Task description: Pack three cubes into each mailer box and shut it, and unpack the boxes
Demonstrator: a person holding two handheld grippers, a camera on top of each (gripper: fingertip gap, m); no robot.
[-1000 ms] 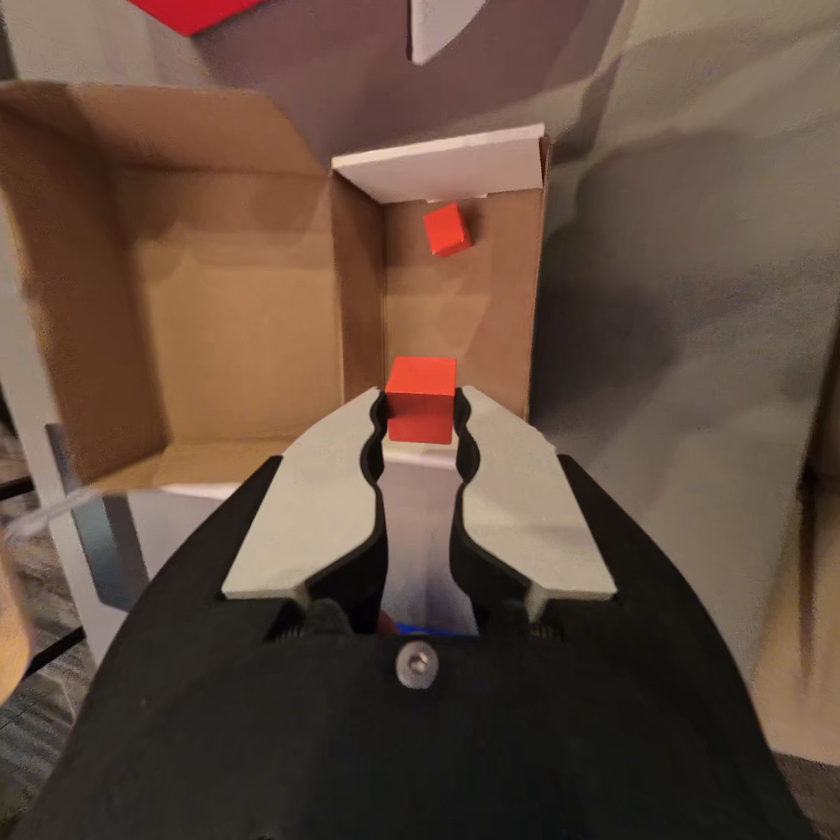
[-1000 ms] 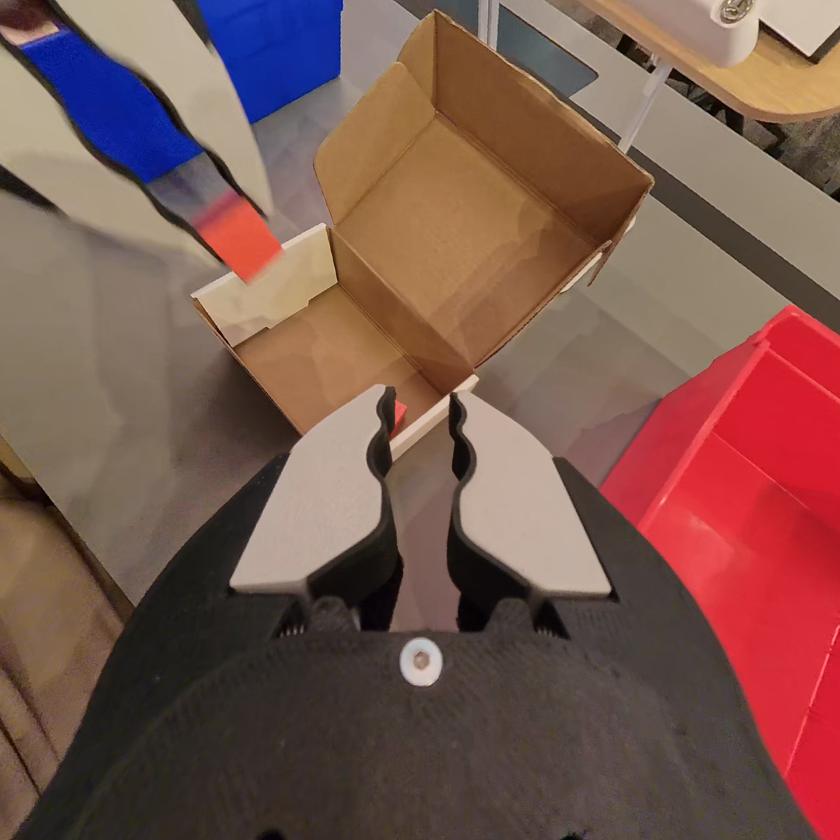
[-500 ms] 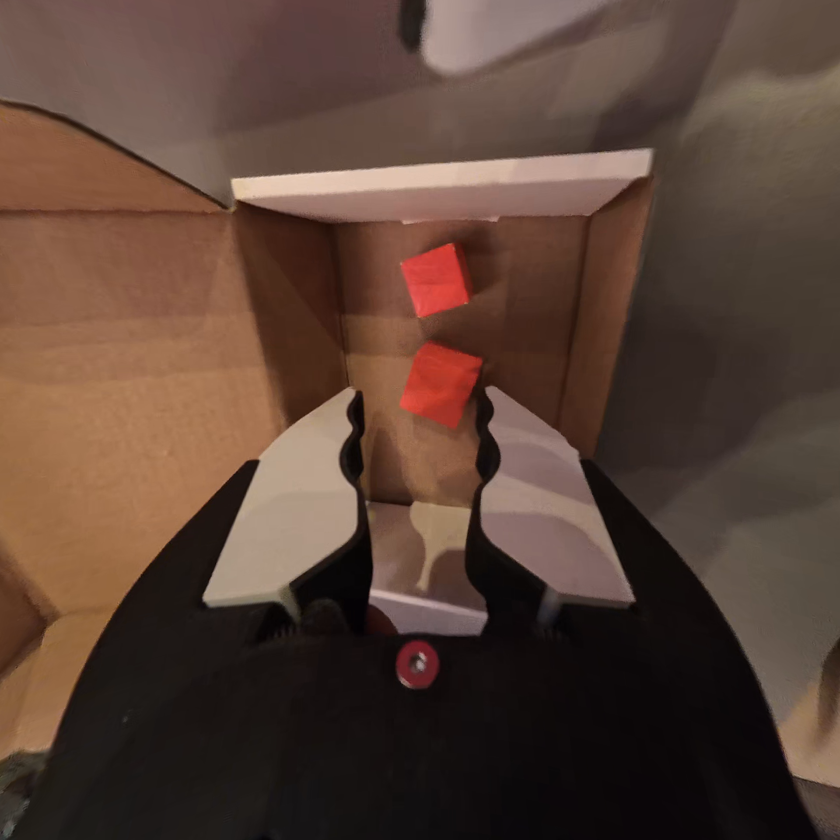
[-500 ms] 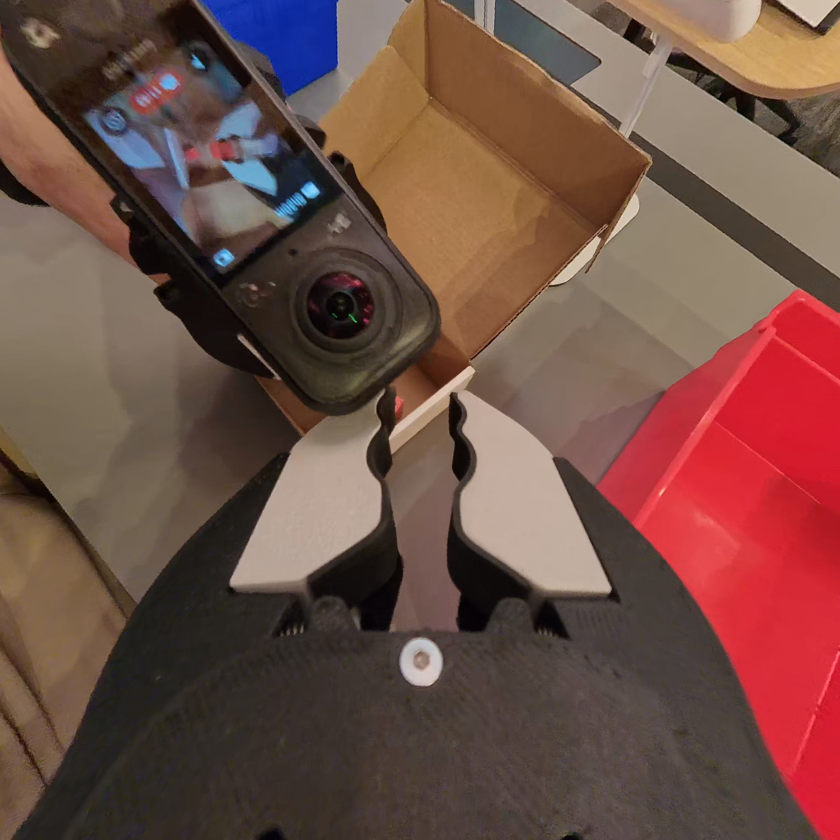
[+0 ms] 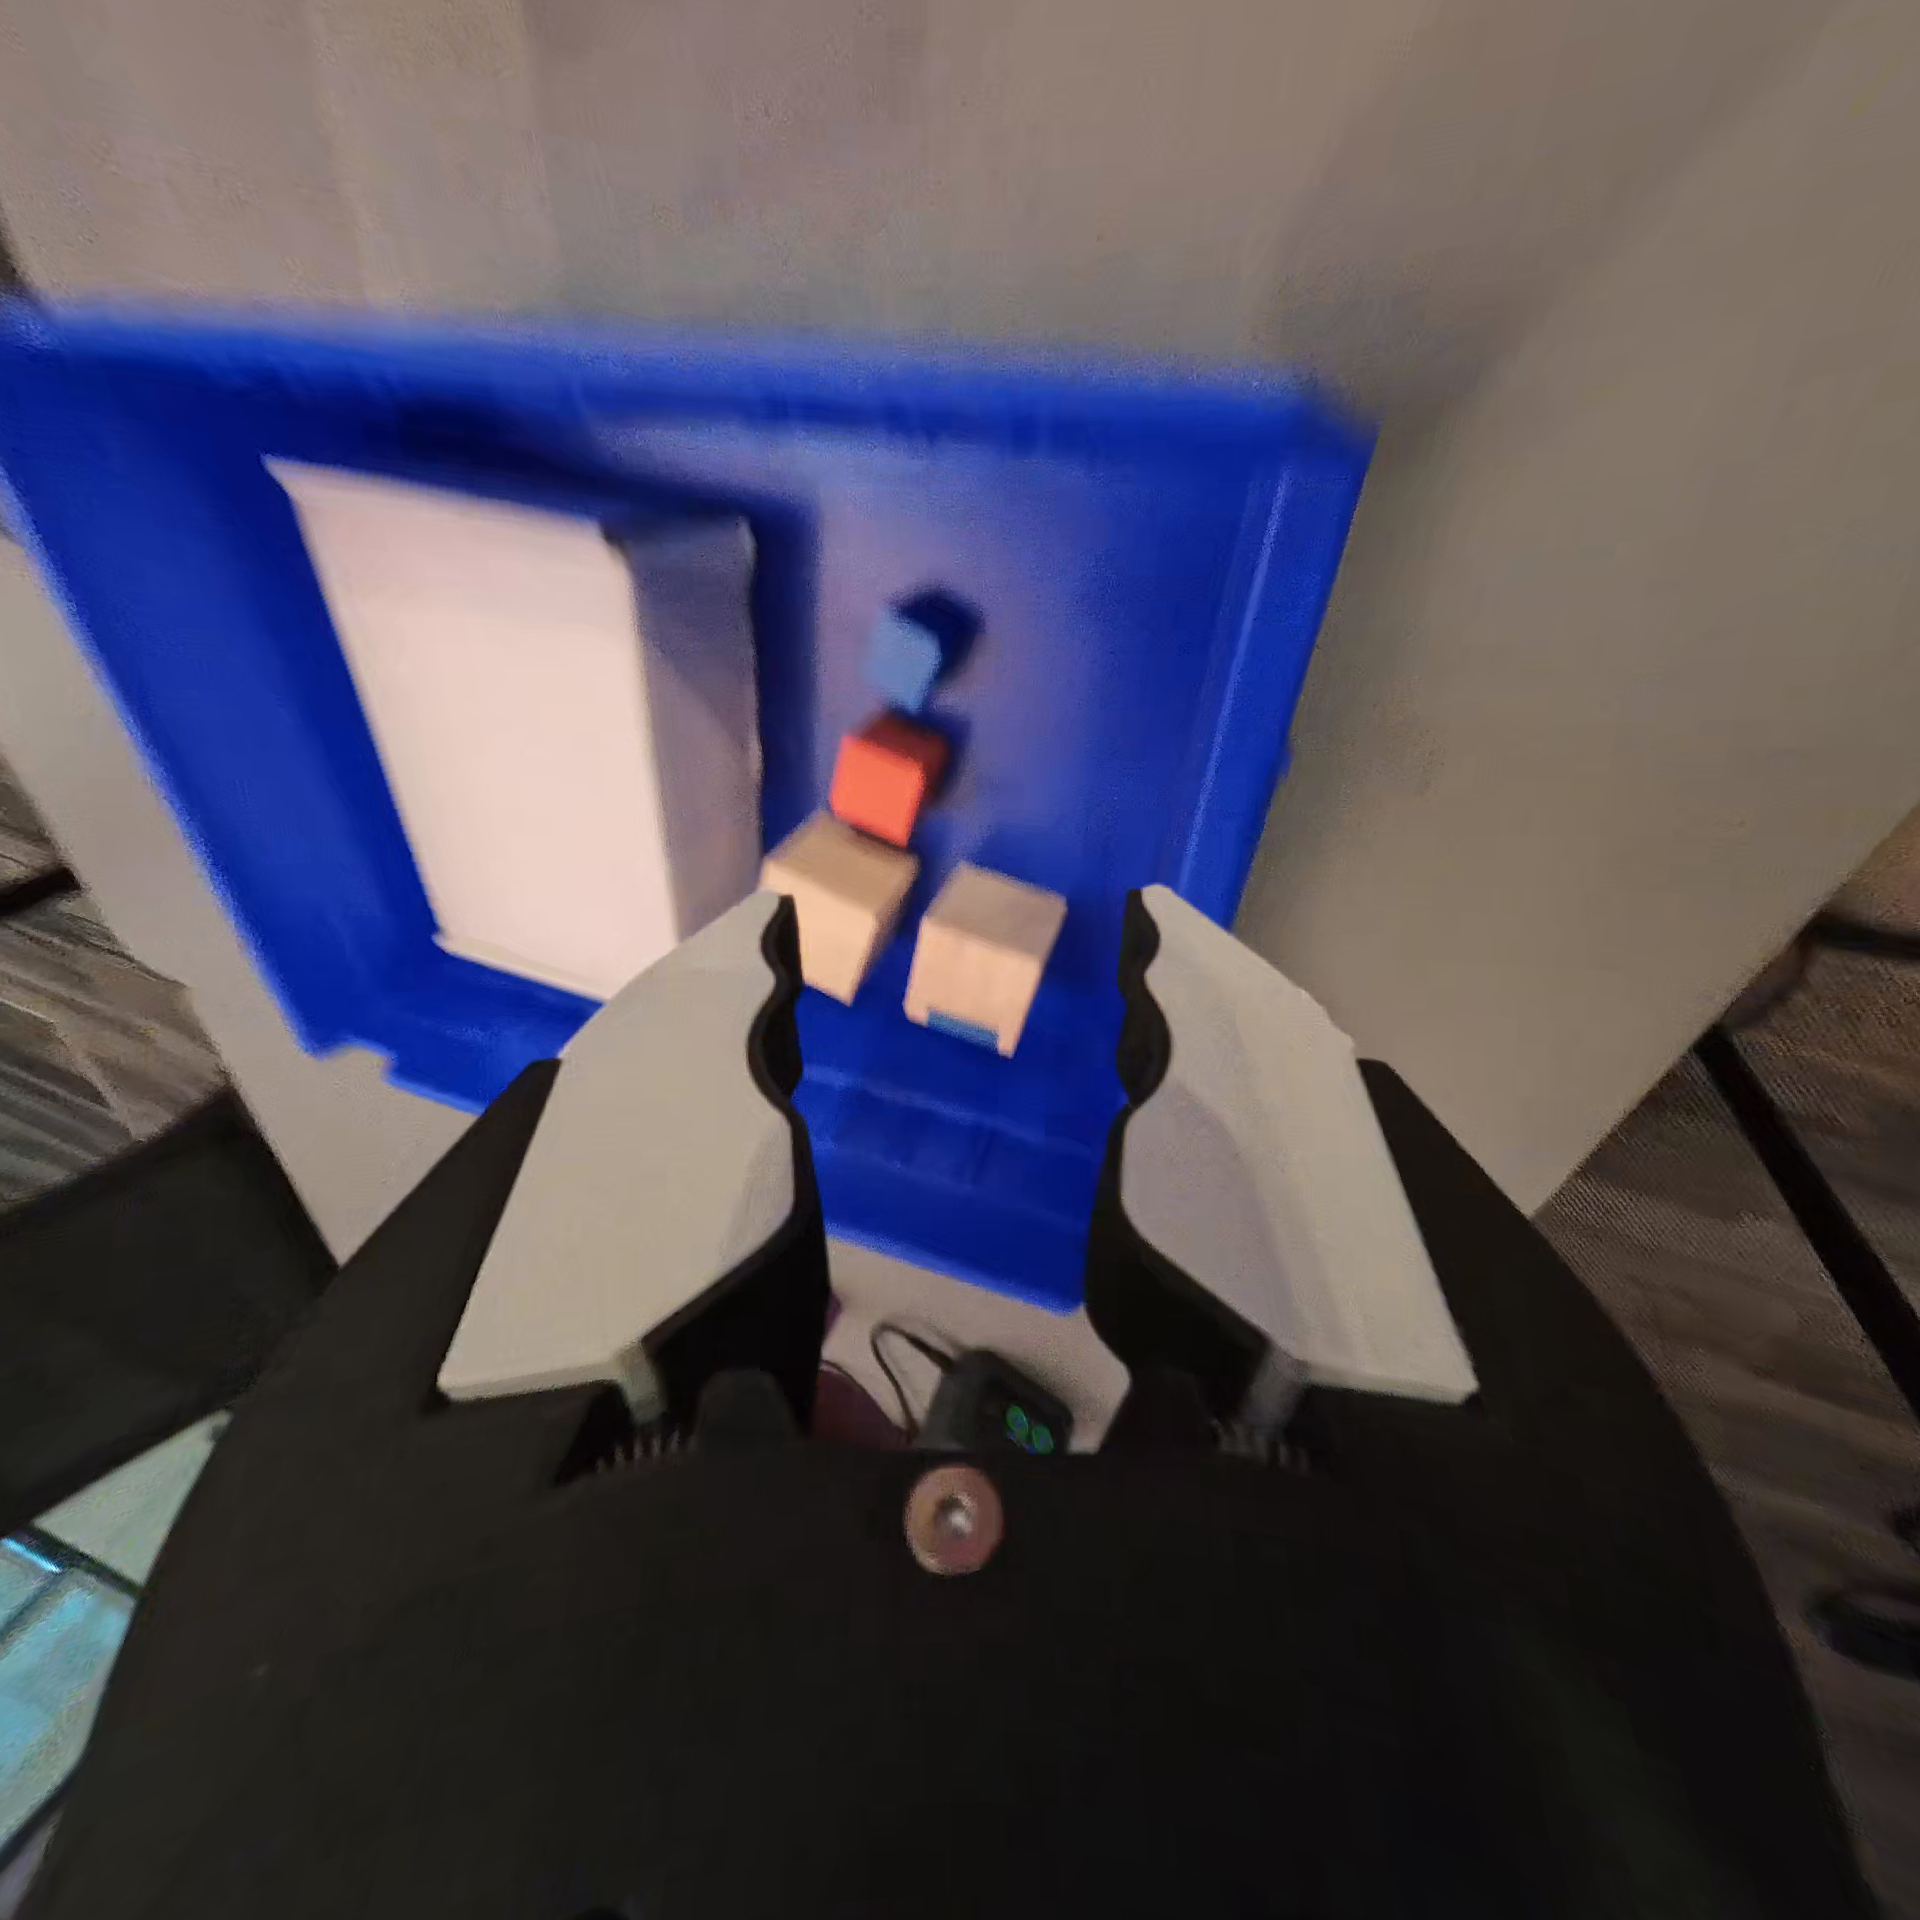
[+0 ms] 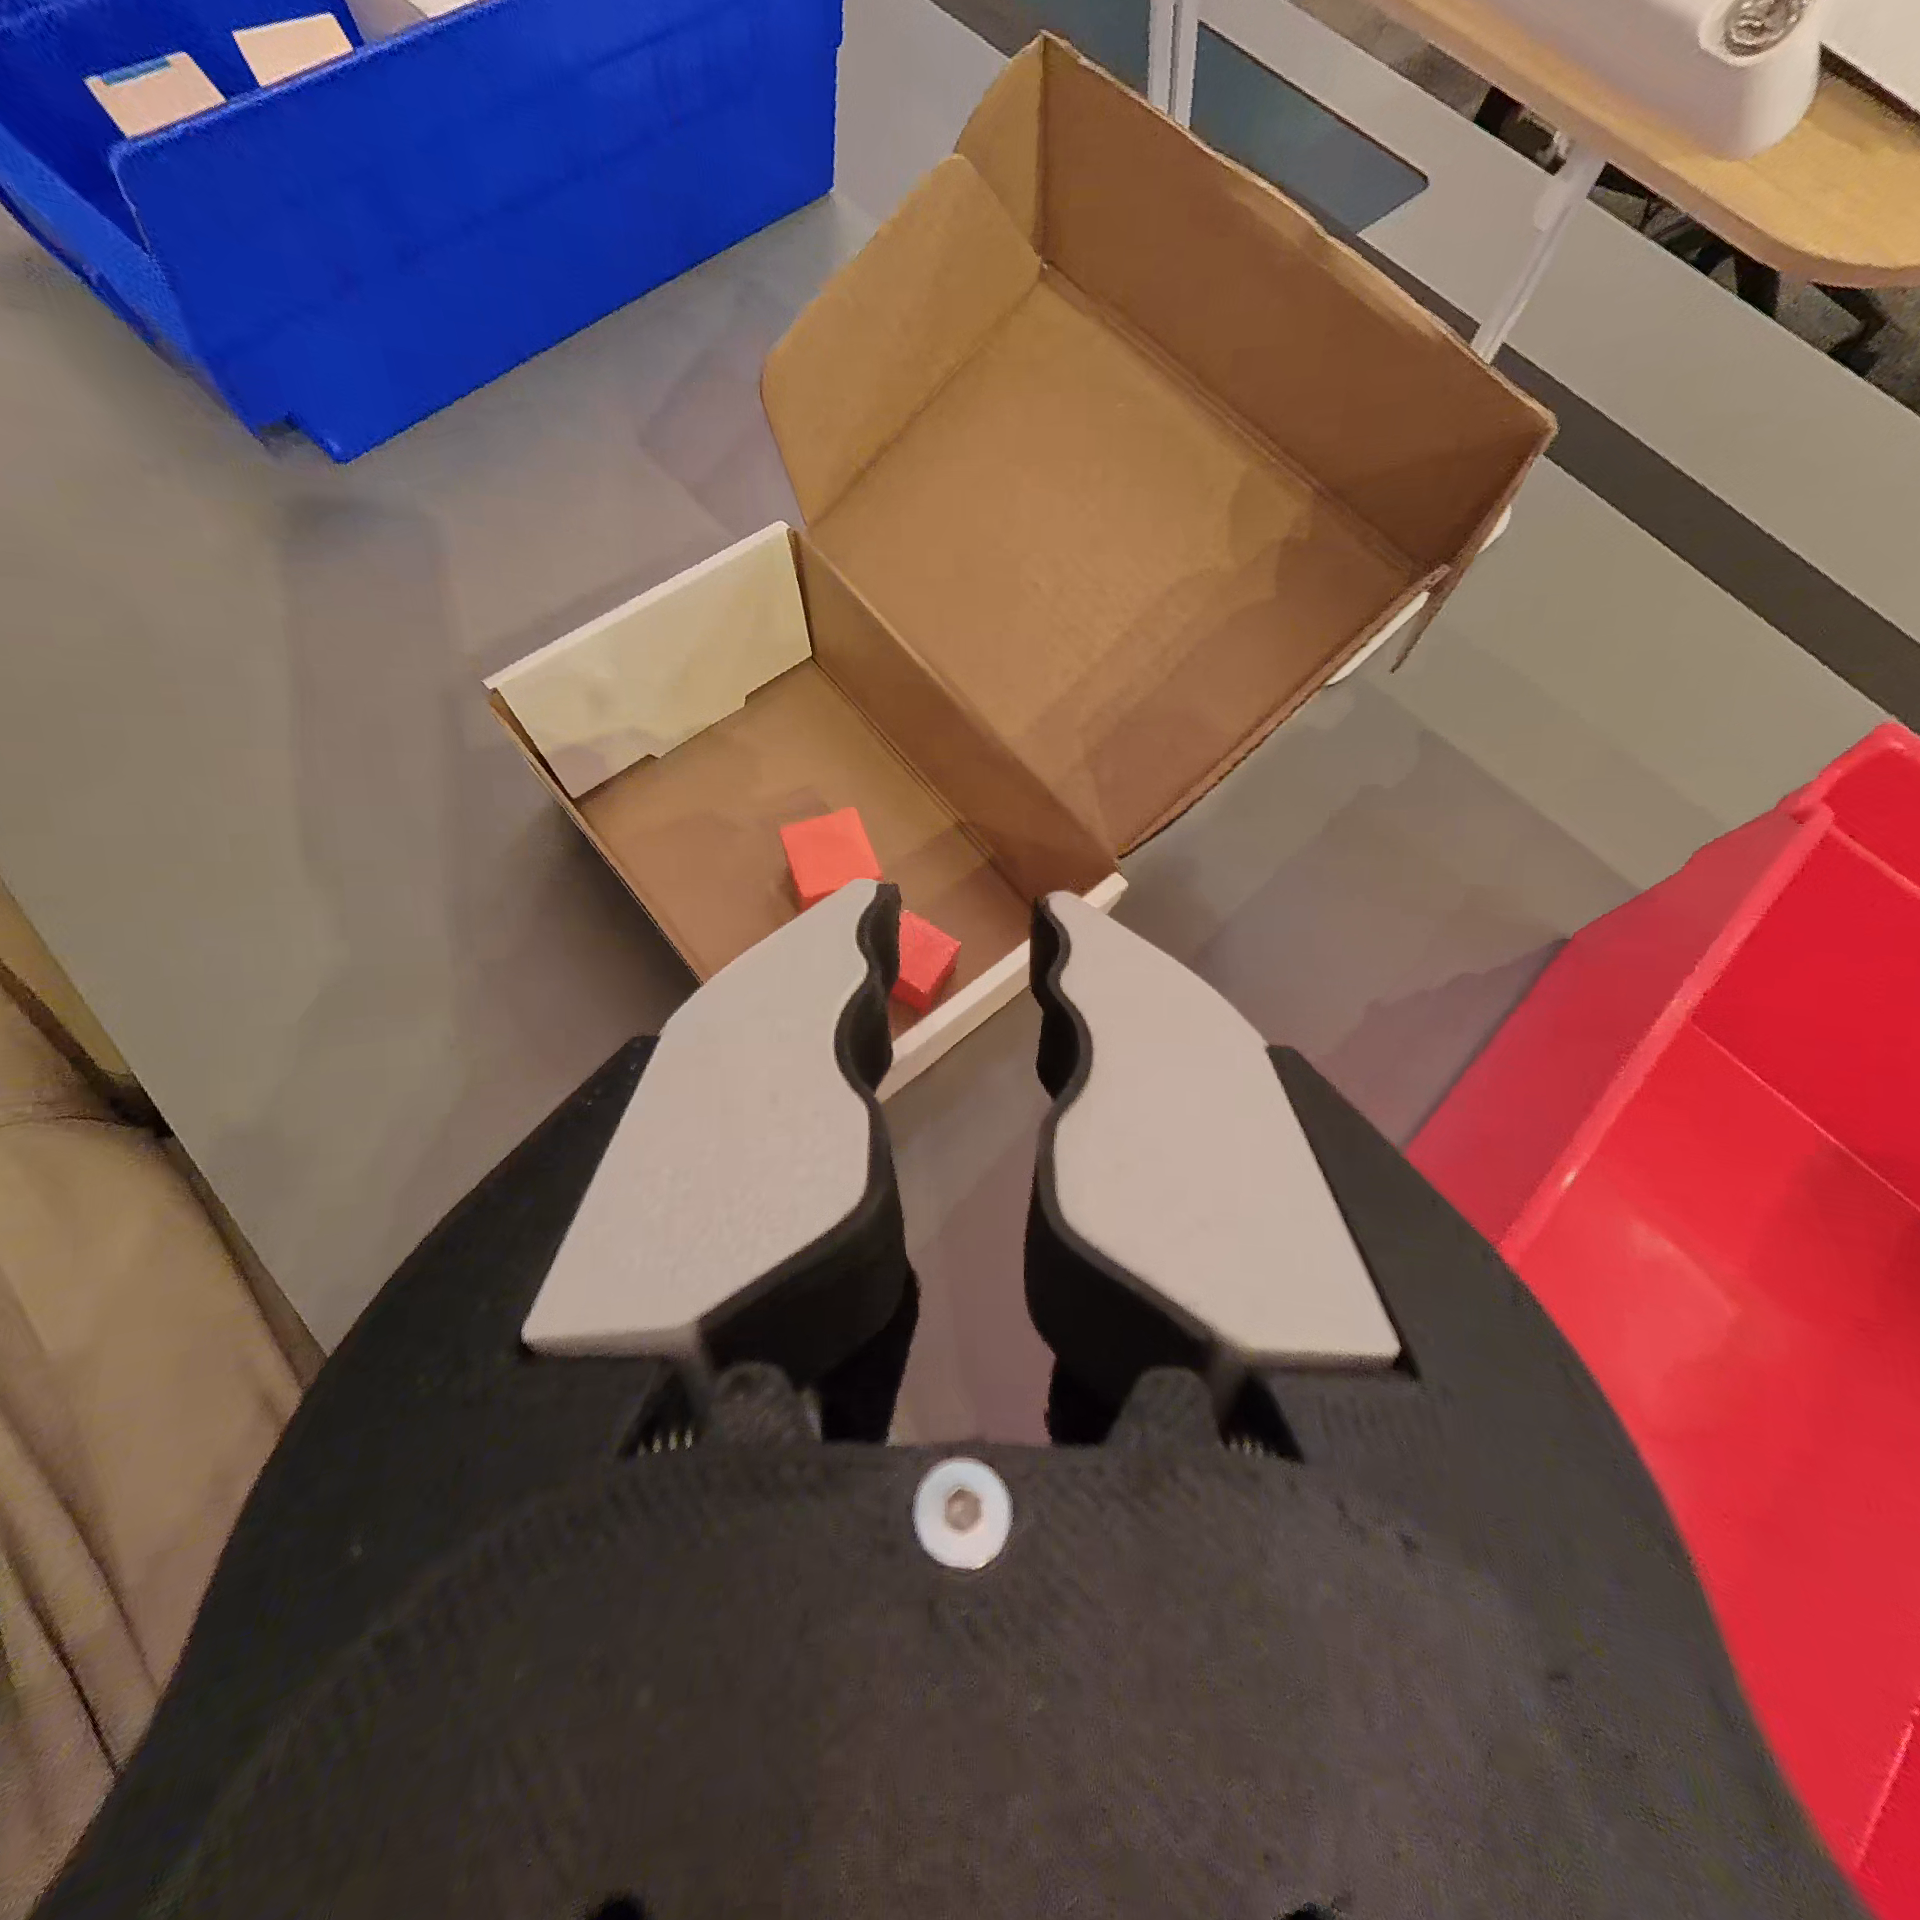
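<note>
In the right wrist view an open cardboard mailer box (image 6: 665,655) sits on the grey table with its lid (image 6: 1143,488) folded back. Two red cubes (image 6: 826,852) (image 6: 925,961) lie on its floor. My right gripper (image 6: 961,914) is open and empty, just above the box's near wall. In the left wrist view my left gripper (image 5: 961,914) is open wide and empty above a blue bin (image 5: 1278,623). The bin holds a red cube (image 5: 883,784), a blue cube (image 5: 909,660), two wooden cubes (image 5: 842,899) (image 5: 982,956) and a closed white box (image 5: 499,707).
A red bin (image 6: 1714,1195) stands right of the mailer box. The blue bin (image 6: 436,208) is at the far left of the table in the right wrist view. A wooden table (image 6: 1662,177) stands beyond. The table's near edge is at the left. About 40 centimetres separates my left fingertips from my right.
My left gripper let the red cube fall into the mailer box, opened wide and swung away over the blue bin. The right gripper has barely moved.
</note>
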